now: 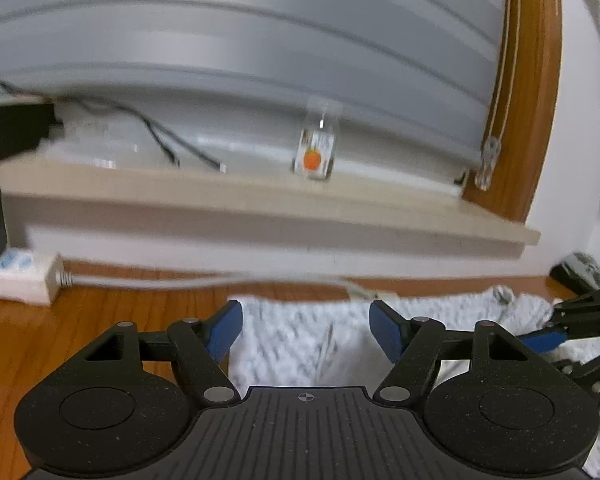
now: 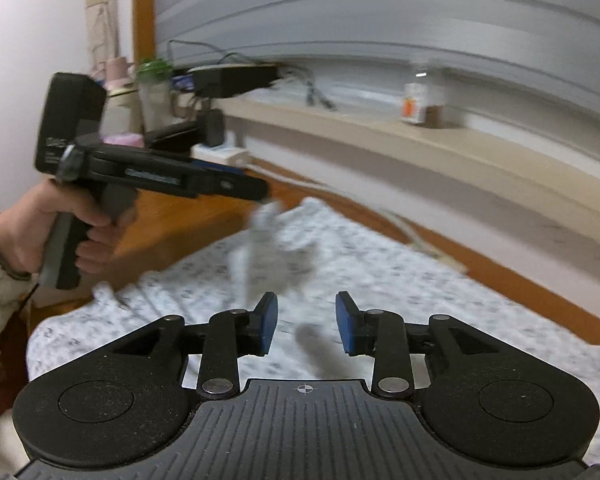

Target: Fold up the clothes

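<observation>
Garment: white grey-speckled cloth (image 2: 380,280) spread on wooden floor (image 1: 40,340), mostly unfolded | left gripper (image 2: 266,196) jaws: cannot tell, cloth bunched at tip | right gripper (image 2: 306,322) jaws apart, empty

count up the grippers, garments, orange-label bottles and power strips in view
grippers: 2 (left gripper, right gripper)
garment: 1
orange-label bottle: 1
power strip: 1
total: 5
</observation>
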{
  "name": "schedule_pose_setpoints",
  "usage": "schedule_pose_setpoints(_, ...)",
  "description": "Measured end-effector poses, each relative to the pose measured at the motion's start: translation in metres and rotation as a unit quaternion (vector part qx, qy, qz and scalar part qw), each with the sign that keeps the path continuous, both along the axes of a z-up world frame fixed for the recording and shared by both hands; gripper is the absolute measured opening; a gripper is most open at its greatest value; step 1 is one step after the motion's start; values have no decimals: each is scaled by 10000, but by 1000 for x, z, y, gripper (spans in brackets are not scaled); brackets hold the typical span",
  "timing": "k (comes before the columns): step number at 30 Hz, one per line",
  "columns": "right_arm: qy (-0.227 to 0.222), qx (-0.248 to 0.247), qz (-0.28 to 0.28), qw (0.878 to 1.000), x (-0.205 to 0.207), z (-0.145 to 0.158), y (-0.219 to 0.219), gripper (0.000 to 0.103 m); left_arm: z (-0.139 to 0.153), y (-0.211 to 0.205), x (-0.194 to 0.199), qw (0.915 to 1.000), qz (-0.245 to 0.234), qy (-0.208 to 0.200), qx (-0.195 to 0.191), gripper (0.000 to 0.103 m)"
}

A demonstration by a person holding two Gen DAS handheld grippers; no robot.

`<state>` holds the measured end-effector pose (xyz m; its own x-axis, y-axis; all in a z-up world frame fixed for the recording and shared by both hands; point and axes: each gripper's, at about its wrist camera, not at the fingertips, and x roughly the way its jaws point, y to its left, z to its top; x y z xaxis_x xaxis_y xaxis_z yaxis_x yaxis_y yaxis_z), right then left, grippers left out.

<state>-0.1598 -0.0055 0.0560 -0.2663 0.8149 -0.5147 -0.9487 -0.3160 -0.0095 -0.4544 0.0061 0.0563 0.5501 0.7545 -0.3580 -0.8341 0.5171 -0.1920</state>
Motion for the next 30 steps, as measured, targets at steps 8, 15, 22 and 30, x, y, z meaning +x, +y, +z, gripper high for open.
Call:
schedule_pose_setpoints(8,-228,-120,-1293,9913,99,2,-39,39,2,29,44,9935,-781,797,-236,74)
schedule_pose_setpoints(15,169,-421,-1929,9802,161,-25,-73,40,-22,54,84,9731,-1307,1750,-728,66)
schedule_pose_setpoints(22,401,-309,-1591,9860,155,-27,-82,41,-24,50,89,9747,-1126,1867,-486,45)
schedule_pose_setpoints(30,303,-392,-1250,9909,127,-23,-71,49,-2,28,77,9794,-1080,1701,-154,5)
